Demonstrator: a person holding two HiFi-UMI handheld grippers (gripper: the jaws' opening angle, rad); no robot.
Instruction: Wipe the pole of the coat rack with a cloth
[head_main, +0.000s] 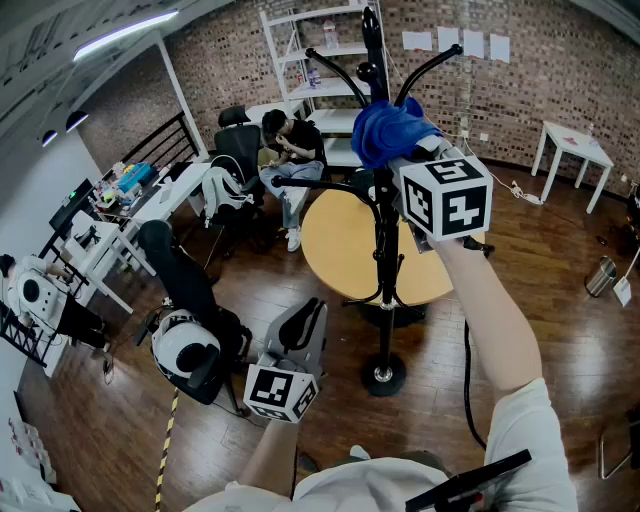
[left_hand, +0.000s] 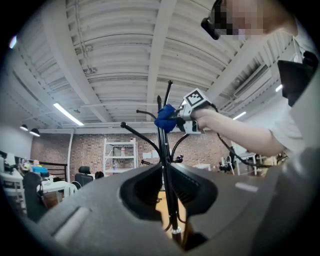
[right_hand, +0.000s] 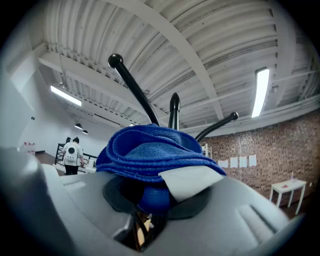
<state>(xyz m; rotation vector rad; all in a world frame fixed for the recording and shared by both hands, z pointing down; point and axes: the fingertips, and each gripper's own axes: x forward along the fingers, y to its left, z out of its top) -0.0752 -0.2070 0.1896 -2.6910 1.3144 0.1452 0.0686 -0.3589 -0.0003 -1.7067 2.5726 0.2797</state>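
- Holding the folded blue cloth (right_hand: 150, 155), my right tongs (right_hand: 155, 200) are clamped on its lower fold, and a white label (right_hand: 192, 180) sticks out to one side.
- In the head view those right tongs (head_main: 408, 152) are raised high. The cloth (head_main: 388, 128) sits against the top of the coat rack pole (head_main: 385, 260), right where the upper hooks (head_main: 340, 70) branch off.
- From the right gripper view the pole (right_hand: 173, 112) rises just behind the cloth, so the two look to be touching or very nearly so.
- My left tongs (head_main: 312, 315) hang low, well to the left of the pole, and point up toward it.
- In the left gripper view the left jaws stand a narrow gap apart with nothing between them. The pole (left_hand: 163, 145) only shows through that gap from further off.
- I judge the wipe to be at its upper end: the cloth is up by the hooks, and the long run of pole down to the round base (head_main: 383, 375) on the wooden floor lies below it.
- The next move, as I see it, is to press the cloth round the pole and draw the right tongs straight down.
- That stroke has to clear the lower hooks (head_main: 320, 185) midway, which could snag the cloth.
- The rack may rock under the stroke, so closing the left tongs on the pole low down would steady it.
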